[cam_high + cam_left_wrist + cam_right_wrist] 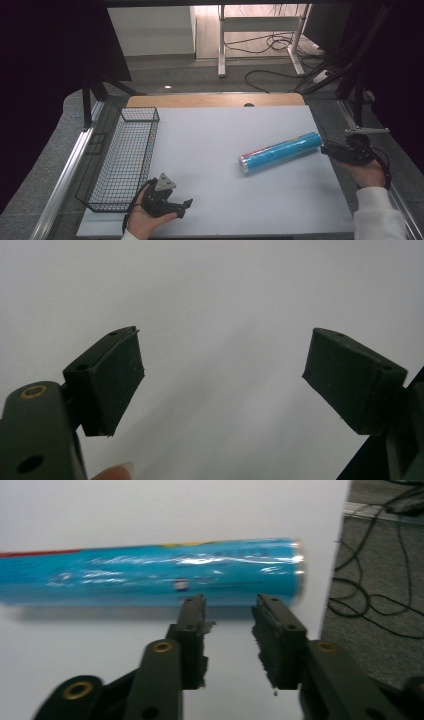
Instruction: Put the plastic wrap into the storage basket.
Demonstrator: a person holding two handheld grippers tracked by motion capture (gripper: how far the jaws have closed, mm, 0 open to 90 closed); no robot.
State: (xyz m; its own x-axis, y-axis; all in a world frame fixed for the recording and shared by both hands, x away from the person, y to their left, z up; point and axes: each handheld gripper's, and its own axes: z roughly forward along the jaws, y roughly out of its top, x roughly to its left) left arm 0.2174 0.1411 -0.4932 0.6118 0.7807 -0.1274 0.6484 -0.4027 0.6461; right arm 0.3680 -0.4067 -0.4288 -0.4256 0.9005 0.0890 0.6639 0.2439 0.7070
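Nearest, the left gripper [184, 206] rests with jaws apart, while the right gripper [230, 611] (jaws apart, empty) at the blue tube [281, 152] lying right on the table [210, 145] might roll it away.

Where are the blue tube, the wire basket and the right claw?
blue tube [281, 152], high view, middle of its body.
wire basket [139, 116], high view, far rim.
right claw [230, 607], right gripper view, midway between fingertips.

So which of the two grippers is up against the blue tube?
The right gripper, at the blue tube's far-right end, nothing between its fingers. The left gripper rests near the wire basket, well away from the tube.
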